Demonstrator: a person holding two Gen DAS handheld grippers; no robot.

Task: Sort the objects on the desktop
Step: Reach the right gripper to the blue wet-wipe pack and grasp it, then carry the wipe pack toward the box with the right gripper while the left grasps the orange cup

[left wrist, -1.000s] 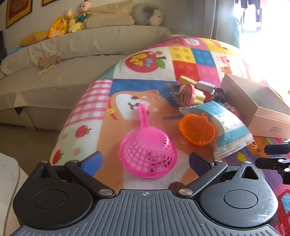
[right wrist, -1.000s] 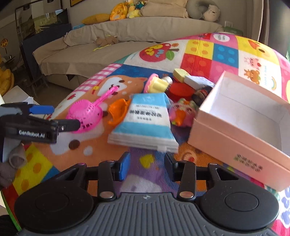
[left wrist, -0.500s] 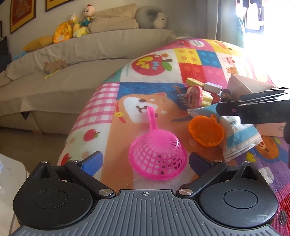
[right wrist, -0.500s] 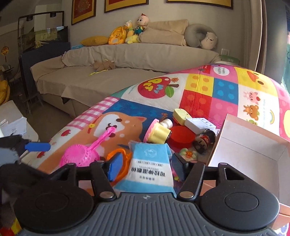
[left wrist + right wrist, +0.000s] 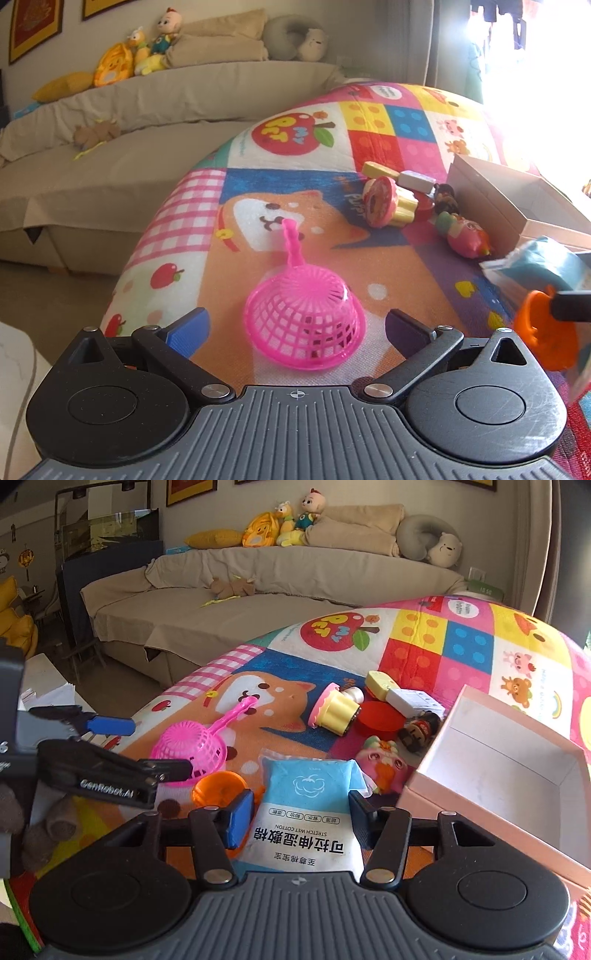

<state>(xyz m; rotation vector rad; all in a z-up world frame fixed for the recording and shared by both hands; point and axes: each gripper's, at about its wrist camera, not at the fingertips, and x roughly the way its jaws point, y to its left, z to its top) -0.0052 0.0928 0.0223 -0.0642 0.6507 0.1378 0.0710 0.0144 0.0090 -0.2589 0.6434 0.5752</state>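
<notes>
The right tool [image 5: 301, 814] hides the near end of the packet [image 5: 308, 805]. In the left view, the box [image 5: 517, 199] runs off the right edge into glare.

Right gripper [image 5: 301, 818] jaws closing; left gripper [image 5: 295, 326] jaws wide.

A blue-and-white wet cotton pack [image 5: 308, 812] sits between the right gripper's fingers [image 5: 242, 821], raised off the colourful play mat [image 5: 461, 638], its printed label facing up. An orange toy basket [image 5: 218, 788] lies just left of it, near the upturned pink strainer [image 5: 306, 321] with its handle pointing away. A cupcake toy [image 5: 334, 710], red disc [image 5: 380, 722], small figures and an open pink-white box [image 5: 498, 768] lie beyond.
</notes>
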